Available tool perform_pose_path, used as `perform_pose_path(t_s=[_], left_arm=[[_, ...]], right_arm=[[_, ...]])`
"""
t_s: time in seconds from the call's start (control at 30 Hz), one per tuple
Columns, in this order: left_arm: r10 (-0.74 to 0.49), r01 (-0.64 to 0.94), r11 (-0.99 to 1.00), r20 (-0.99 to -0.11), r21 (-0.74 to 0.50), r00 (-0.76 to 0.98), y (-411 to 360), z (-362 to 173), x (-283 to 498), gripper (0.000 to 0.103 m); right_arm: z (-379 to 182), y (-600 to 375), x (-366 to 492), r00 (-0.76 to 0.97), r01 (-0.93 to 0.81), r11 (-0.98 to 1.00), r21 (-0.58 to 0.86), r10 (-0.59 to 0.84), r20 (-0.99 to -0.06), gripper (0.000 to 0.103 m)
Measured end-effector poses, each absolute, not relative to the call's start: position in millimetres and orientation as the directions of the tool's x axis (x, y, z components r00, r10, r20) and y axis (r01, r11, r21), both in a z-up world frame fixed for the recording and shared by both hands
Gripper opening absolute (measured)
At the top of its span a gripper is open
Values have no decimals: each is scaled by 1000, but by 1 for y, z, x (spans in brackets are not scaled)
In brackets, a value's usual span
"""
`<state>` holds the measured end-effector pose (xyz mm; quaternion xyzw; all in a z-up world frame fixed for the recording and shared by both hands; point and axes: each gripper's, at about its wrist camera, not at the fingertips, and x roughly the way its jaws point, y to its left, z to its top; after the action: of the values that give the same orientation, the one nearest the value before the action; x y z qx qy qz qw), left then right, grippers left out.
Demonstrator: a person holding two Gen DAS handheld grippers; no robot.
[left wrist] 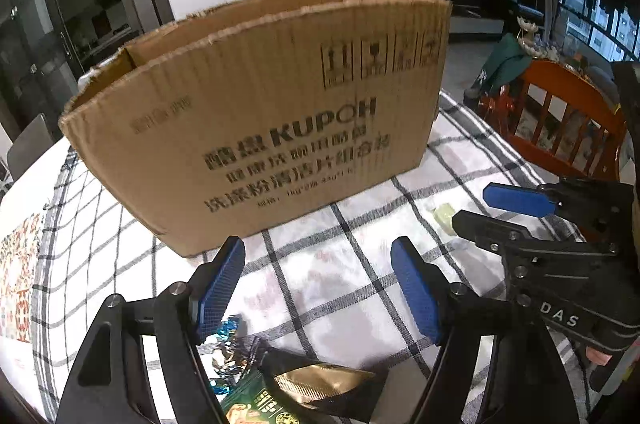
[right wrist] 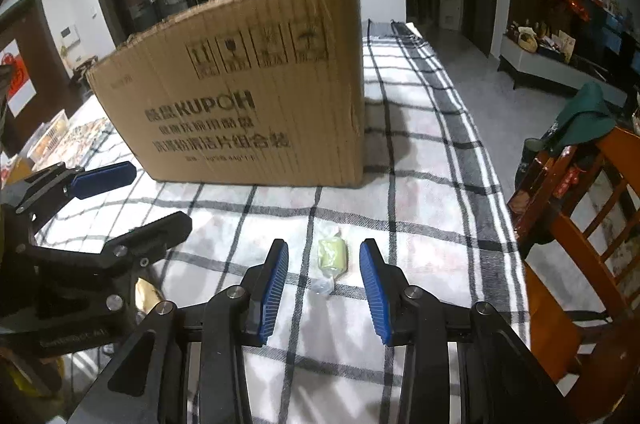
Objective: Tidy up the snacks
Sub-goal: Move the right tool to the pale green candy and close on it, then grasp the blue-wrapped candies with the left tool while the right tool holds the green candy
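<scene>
I take the cardboard box (right wrist: 256, 91) as my landmark: it stands open-topped on the checked tablecloth (right wrist: 420, 183), printed face toward both cameras. On the near side of the box, well short of its front wall and toward its right-hand corner, lies one small wrapped candy (right wrist: 331, 256), pale green with clear twisted ends. My right gripper (right wrist: 324, 288) sits just nearer than the candy with its jaws spread wide, nothing held; the sweet lies between the lines of the two blue pads but not yet touched by either. My left gripper (left wrist: 318, 288) is also spread open and empty, near the box's front wall toward its left end; under it, on the side away from the box, I see a heap of snack packets (left wrist: 304, 384), one gold and black, one green, plus blue foil wrappers (left wrist: 226, 330). Judgement on handling: the candy looks very light and the film slippery; the twisted ends are floppy and would slide or tear out, so I would close across the firm middle block, pads square to its long sides, with modest force. Low profile means the fingertips must nearly brush the cloth, and snagging the fabric is the risk. Nothing visible tells me whether the box holds anything.
</scene>
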<state>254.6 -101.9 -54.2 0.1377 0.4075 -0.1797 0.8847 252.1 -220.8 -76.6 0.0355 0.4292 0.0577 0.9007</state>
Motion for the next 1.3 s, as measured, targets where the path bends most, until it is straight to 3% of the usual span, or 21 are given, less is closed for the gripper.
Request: perform_pose_path(t_s=[0.57,1.3], left_arm=[[-206,418,906,-795,66,571,-103,-67,269,76],[-244,392,920,-756,17,608,-45,-35,234,73]], right_arm=[[-100,-215,269,582,-77,993,90,118,-805,21],[-44,-162,227,659,-131,980,148,197,-726,21]])
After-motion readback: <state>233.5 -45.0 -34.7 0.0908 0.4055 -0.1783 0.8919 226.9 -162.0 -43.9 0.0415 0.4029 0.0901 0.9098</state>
